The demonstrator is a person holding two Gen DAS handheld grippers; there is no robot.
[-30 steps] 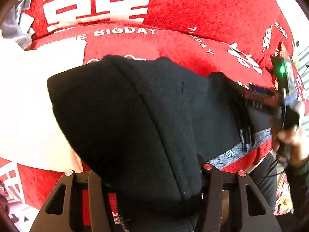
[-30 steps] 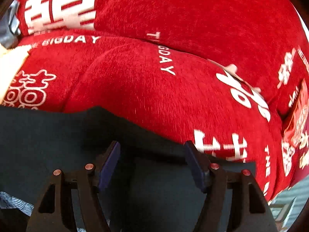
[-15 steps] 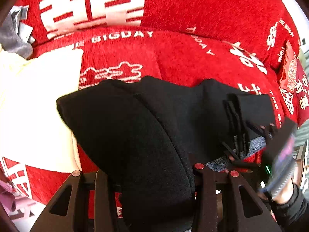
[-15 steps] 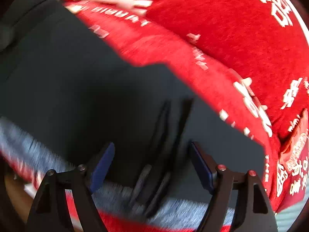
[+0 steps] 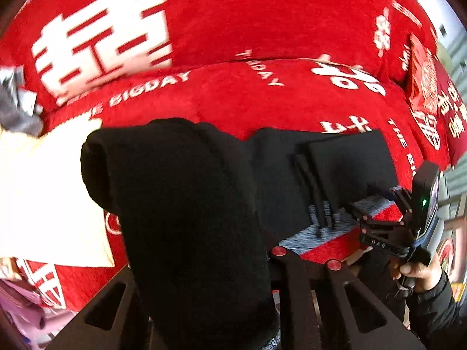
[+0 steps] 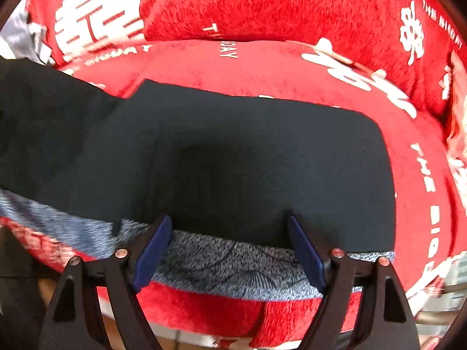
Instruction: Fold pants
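Black pants (image 6: 248, 157) lie on a red sofa seat, their grey fleece lining (image 6: 221, 262) showing along the near edge. My left gripper (image 5: 204, 291) is shut on a thick fold of the black pants (image 5: 181, 204) and holds it lifted, the fabric draping over and hiding the fingers. My right gripper (image 6: 230, 233) is open and empty, its blue pads (image 6: 151, 245) just at the near edge of the flat part. The right gripper also shows in the left wrist view (image 5: 362, 207), at the pants' right near edge.
The red sofa (image 5: 262, 29) with white lettering has a back cushion behind. A white cloth (image 5: 43, 189) lies on the seat to the left, grey clothing (image 5: 14, 105) beyond it. A red pouch (image 5: 423, 81) sits at the right. The seat's front edge (image 6: 204, 315) is just below.
My right gripper has drawn back from over the pants to their near edge, still open. My left gripper keeps its hold on the fold and has shifted slightly.
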